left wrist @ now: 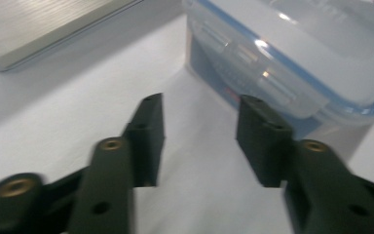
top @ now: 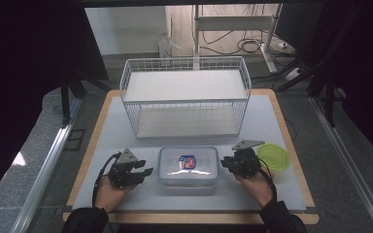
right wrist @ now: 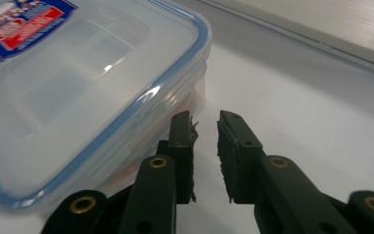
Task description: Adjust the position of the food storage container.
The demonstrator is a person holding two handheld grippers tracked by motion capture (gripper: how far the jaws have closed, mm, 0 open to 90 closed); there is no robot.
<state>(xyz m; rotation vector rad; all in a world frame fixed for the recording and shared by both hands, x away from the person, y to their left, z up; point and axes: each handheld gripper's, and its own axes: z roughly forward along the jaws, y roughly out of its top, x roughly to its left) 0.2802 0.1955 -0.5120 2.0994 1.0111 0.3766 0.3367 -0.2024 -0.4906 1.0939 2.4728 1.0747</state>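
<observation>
High view shows a green bowl (top: 274,157) beside the right gripper (top: 229,162). Both gripper views add released, empty fingers flanking the lidded box (top: 188,165); left gripper (top: 145,170) wider.

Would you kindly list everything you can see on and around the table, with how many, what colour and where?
Food container: one, clear with a blue-edged lid and a red and blue label, near edge of the table between the two grippers.
Wire basket: one, white, far half of the table.
Bowl: one, yellow-green, right of the right gripper.
Table mat: one, white, over the wooden tabletop.
Left gripper: one, black, left of the container, fingers apart with nothing between them.
Right gripper: one, black, at the container's right side, fingers slightly apart with nothing between them.
Hands: two, each holding a gripper.
</observation>
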